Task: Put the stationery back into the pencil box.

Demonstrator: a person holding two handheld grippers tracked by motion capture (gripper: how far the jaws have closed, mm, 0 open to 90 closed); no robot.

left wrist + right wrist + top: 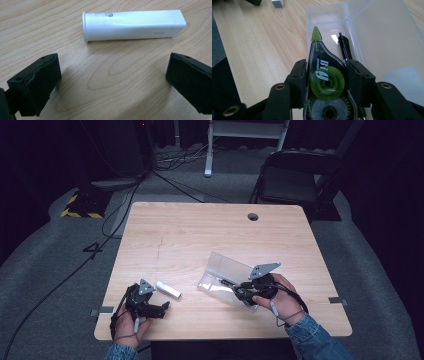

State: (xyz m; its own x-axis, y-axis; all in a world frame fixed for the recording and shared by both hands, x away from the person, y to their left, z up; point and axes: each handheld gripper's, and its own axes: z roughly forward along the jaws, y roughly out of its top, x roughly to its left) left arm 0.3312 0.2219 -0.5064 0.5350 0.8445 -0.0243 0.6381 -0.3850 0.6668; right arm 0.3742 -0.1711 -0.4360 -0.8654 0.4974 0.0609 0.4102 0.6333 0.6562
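Clear plastic case [372, 37] is lying open on the wood table [200, 230], lid tipped back toward the far side, prob. so stuff can go in from the person's side w/o obstruction. Right gripper [325, 75] is pinching a green-and-black correction tape dispenser [323, 72] between both jaws, clamped across its flat sides near the green wheel, nose pointing fwd into the case's tray. Holding it by the wide body looks sensible: tip is staying free to slide in first. A black pen [344, 47] is already lying in the tray, just beside the dispenser's nose, so the dispenser is likely being aimed at the free strip next to it. In the high view the right gripper [252, 290] is sitting at the near edge of the case [227, 270].

Left gripper [112, 80] is hovering w/ jaws spread wide, nothing between them, facing a white tube-shaped item [132, 25] lying on its side on the table, near but apart. Jaws are lining up w/ its long axis, not across it yet; prob. next pick. In the high view, white item [168, 289] is just beside the left gripper [150, 305].
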